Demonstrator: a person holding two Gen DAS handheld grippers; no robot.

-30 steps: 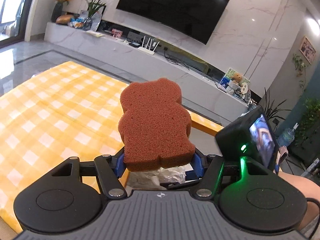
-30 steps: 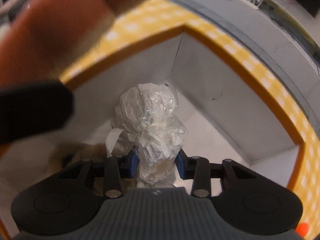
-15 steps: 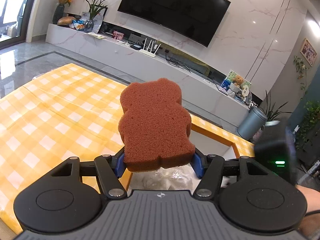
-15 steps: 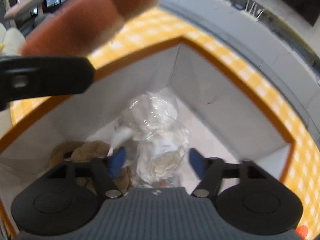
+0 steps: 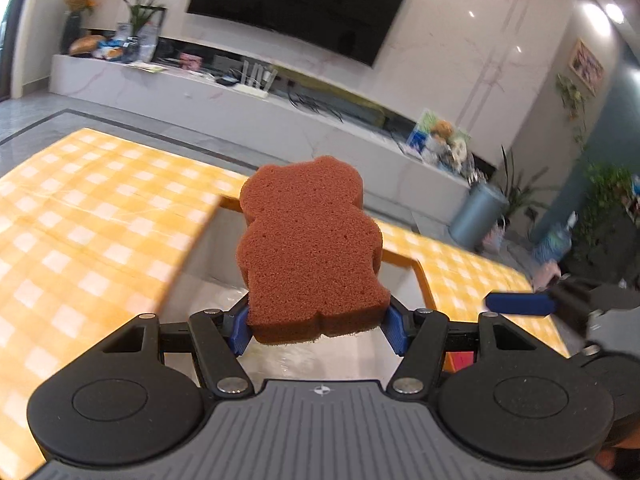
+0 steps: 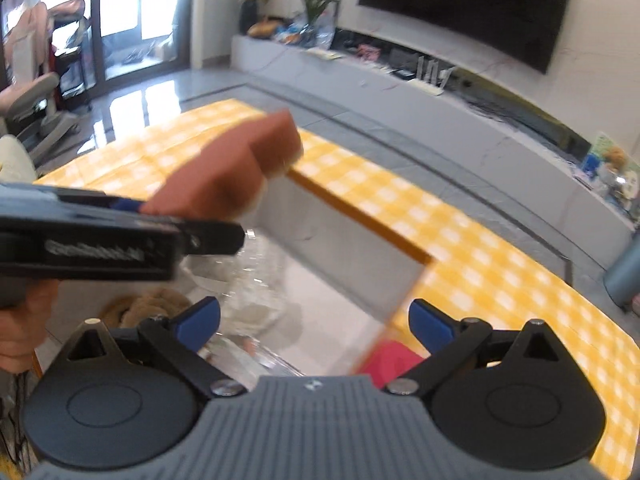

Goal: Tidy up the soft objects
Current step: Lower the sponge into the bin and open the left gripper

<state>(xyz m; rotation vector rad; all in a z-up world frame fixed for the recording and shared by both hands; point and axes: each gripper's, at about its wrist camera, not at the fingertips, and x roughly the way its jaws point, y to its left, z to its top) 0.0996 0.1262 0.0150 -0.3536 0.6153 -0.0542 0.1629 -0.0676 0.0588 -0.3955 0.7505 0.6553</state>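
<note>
My left gripper is shut on a brown bear-shaped sponge and holds it above the open white box. From the right wrist view the sponge and the left gripper hang over the box. My right gripper is open and empty, raised above the box's near side. The crumpled clear plastic bag lies inside the box beside a brown plush toy. One right finger shows at the right of the left wrist view.
The box has an orange rim and sits on a yellow checked tablecloth. A pink object lies by the box's near right corner. A TV console runs along the far wall.
My right gripper opened, let go of the plastic bag into the box and pulled up and back. My left gripper moved over the box with the sponge.
</note>
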